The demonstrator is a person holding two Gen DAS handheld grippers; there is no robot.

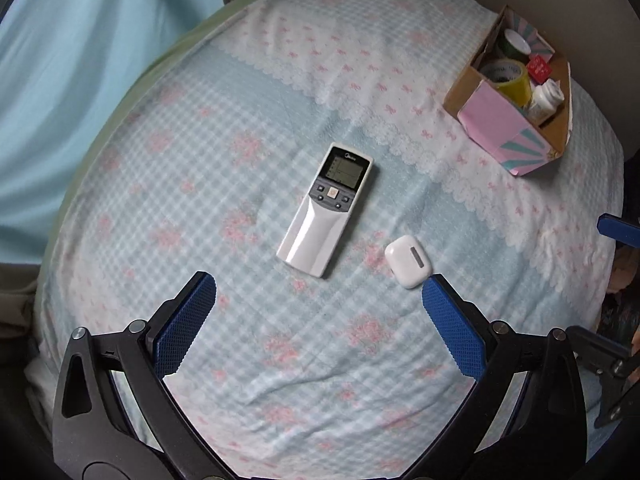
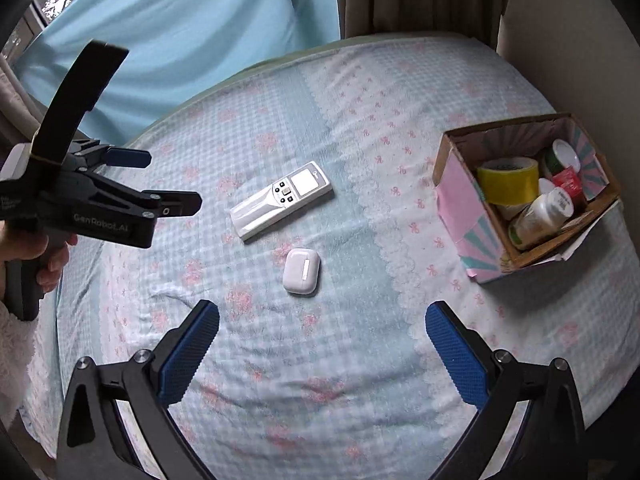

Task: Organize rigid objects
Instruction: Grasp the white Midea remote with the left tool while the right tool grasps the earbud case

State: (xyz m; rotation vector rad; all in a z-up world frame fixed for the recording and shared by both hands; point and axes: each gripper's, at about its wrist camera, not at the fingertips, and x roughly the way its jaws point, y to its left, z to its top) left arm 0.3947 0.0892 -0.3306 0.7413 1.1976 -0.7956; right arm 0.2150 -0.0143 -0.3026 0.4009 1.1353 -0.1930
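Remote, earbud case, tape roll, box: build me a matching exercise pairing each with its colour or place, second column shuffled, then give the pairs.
Things:
1. remote
2. earbud case
3. tape roll
4. cardboard box

Descriptions:
A. yellow, inside the box
B. small, white, rounded, on the blanket
C. pink outer wall, holds several items
D. long, with a screen and buttons

Pairs: 1-D, 2-B, 3-A, 4-C
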